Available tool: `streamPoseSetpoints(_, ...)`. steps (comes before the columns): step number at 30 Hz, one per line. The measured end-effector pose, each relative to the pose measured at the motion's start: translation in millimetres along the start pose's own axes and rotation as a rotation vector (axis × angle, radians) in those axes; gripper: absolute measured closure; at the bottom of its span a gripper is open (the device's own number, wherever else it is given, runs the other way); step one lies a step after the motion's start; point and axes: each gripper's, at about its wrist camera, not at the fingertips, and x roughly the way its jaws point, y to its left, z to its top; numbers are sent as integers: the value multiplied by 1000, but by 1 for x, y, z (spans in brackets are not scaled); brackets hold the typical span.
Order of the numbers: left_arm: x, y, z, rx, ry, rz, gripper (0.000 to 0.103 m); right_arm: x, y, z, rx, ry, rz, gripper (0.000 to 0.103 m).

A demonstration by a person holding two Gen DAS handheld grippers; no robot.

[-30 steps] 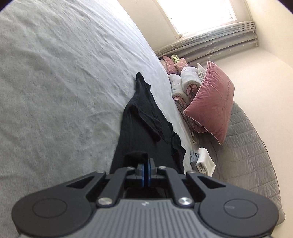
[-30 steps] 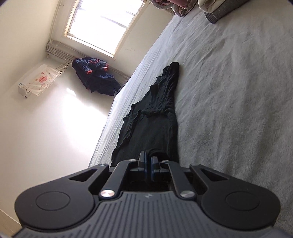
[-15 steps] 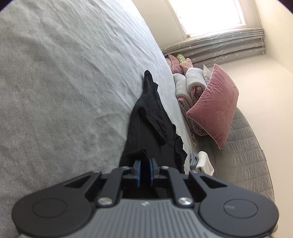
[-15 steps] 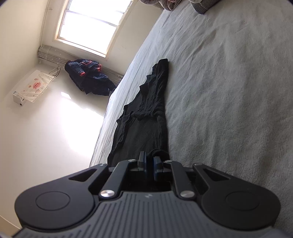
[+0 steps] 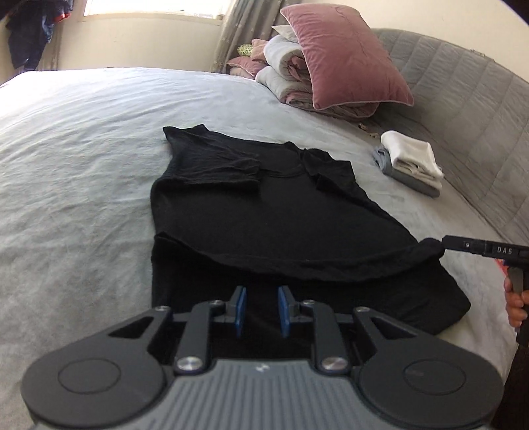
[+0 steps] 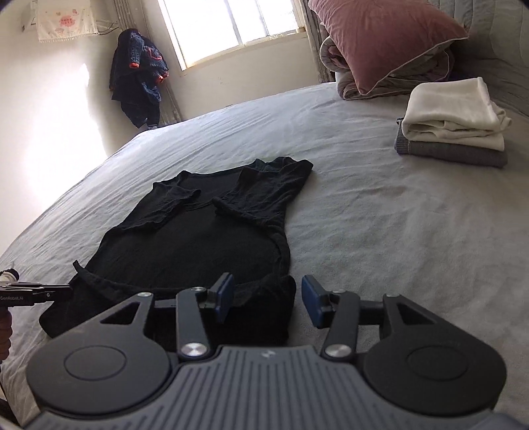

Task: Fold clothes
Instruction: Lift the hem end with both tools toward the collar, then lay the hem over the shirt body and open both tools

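The black T-shirt [image 5: 264, 218] lay lengthwise on the grey bedsheet [image 5: 82, 158], collar towards the pink pillow [image 5: 344, 56] and window [image 6: 231, 29], hem folded up. A second earlier both grippers pinched it; now the left gripper [image 5: 261, 311] and right gripper [image 6: 267, 297] were opening, pads clear

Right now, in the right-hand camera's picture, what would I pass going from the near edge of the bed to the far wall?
Blue-padded fingers, opening, with the shirt's near corner between them → black T-shirt laid out on the grey bedsheet → dark blue jacket hanging in the corner, beside the window.
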Motion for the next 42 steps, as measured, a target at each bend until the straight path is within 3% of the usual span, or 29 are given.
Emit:
streamPoseSetpoints(3,16,-11,-1,60,28,24,85,14,24,-7,-76,60,44,55)
streamPoseSetpoints(8,27,-17,6,85,22,30,85,48,59,-24,-191,142,31,56)
streamPoseSetpoints(16,48,-12,30,91,-29,105,85,85,82,-5,-324,88,-57,56)
streamPoseSetpoints(19,52,-6,41,31,-62,167,85,98,76,13,-300,52,-109,57)
streamPoseSetpoints(21,46,-4,43,0,-90,165,84,97,69,25,-252,30,-118,56)
streamPoseSetpoints(27,32,-16,27,69,-101,117,82,76,65,18,-239,33,-64,57)
streamPoseSetpoints(32,31,-3,9,88,-72,197,82,81,46,2,-228,80,-100,57)
streamPoseSetpoints(33,28,2,8,76,-75,216,82,81,36,1,-216,76,-107,63)
streamPoseSetpoints(36,14,15,8,23,-85,264,82,75,13,5,-151,60,-109,71)
streamPoseSetpoints(39,-3,15,6,11,-100,257,78,62,6,9,-105,45,-124,61)
streamPoseSetpoints(42,-12,4,2,27,-106,232,77,53,12,7,-116,49,-122,61)
